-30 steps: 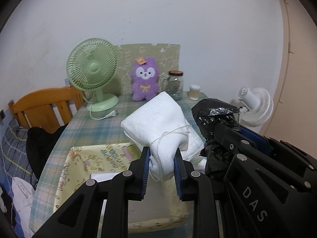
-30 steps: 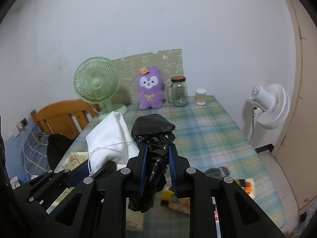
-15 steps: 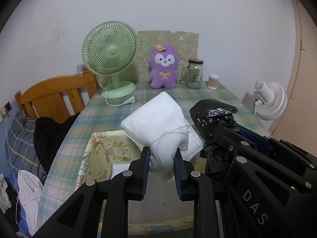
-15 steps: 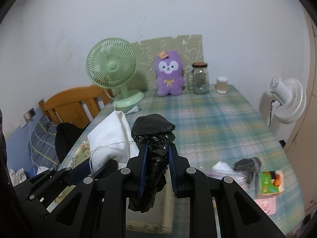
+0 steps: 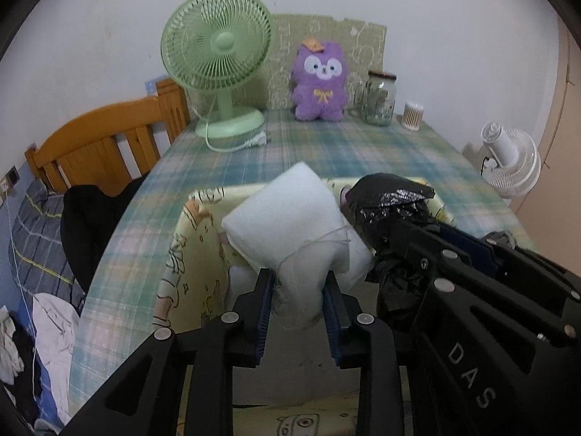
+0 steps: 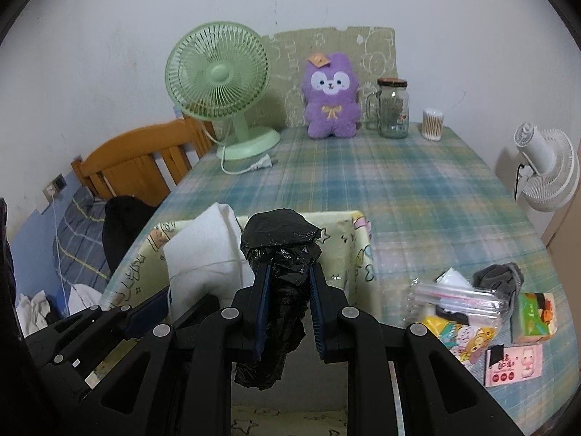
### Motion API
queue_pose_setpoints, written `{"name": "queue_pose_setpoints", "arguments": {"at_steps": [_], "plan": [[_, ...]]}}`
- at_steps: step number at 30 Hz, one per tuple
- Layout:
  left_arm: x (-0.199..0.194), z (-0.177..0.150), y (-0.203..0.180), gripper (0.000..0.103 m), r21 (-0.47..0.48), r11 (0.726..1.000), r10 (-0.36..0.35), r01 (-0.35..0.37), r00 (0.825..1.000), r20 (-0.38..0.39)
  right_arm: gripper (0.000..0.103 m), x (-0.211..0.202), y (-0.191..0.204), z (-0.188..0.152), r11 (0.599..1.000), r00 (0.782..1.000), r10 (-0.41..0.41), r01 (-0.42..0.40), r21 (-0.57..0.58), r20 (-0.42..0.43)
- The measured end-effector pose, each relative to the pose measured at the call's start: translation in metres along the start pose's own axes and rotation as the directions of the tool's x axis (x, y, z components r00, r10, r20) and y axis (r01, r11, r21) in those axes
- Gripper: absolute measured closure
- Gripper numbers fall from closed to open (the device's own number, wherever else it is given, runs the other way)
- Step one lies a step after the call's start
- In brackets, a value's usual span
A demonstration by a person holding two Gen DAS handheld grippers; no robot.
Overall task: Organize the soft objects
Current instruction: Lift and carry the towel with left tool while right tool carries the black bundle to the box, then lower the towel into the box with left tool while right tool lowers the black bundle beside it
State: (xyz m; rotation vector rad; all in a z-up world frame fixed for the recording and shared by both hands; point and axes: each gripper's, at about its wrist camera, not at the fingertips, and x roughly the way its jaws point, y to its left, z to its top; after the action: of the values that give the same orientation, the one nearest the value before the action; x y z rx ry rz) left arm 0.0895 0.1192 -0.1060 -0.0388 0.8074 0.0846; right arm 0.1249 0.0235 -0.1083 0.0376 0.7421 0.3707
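Two handheld grippers hang side by side over a yellow cartoon-printed fabric bin [image 5: 189,254] on the plaid-covered table [image 6: 417,189], each carrying a soft bundle, apparently to drop it inside. The left gripper [image 5: 297,303] has a white cloth bundle tied with string [image 5: 290,225] between its jaws, which are opening, likely to release it. The right gripper [image 6: 288,303] is pinched tight on a crumpled black plastic bag [image 6: 281,250], held just beside the white bundle.

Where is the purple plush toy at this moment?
In both wrist views, the purple plush toy stands at the far end of the table, against the wall board, between the green fan on its left and the glass jar on its right.
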Motion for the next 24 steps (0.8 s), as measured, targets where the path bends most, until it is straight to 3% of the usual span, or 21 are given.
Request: {"name": "queue_pose_setpoints", "arguments": {"at_steps": [6,13,17,24], "plan": [[0.015,-0.002,0.002,0.067,0.004,1.0,-0.015,0.015,0.999,-0.041,0.079,0.016,0.0,0.0,1.0,0.999,-0.012,0.012,0.002,-0.032],[0.022,0.002,0.001,0.051,0.035,0.997,-0.063,0.065,0.997,-0.042,0.071,0.02,-0.002,0.002,1.0,0.999,-0.02,0.02,0.007,-0.034],[0.026,0.006,0.004,0.05,0.054,0.996,-0.073,0.075,0.996,-0.042,0.071,0.021,0.002,0.002,0.999,0.999,-0.029,0.029,-0.019,-0.044],[0.018,0.008,0.007,0.04,0.027,0.992,-0.126,0.127,0.991,-0.039,0.054,0.021,0.004,0.003,1.0,0.998,0.023,-0.024,-0.014,-0.057]]}}
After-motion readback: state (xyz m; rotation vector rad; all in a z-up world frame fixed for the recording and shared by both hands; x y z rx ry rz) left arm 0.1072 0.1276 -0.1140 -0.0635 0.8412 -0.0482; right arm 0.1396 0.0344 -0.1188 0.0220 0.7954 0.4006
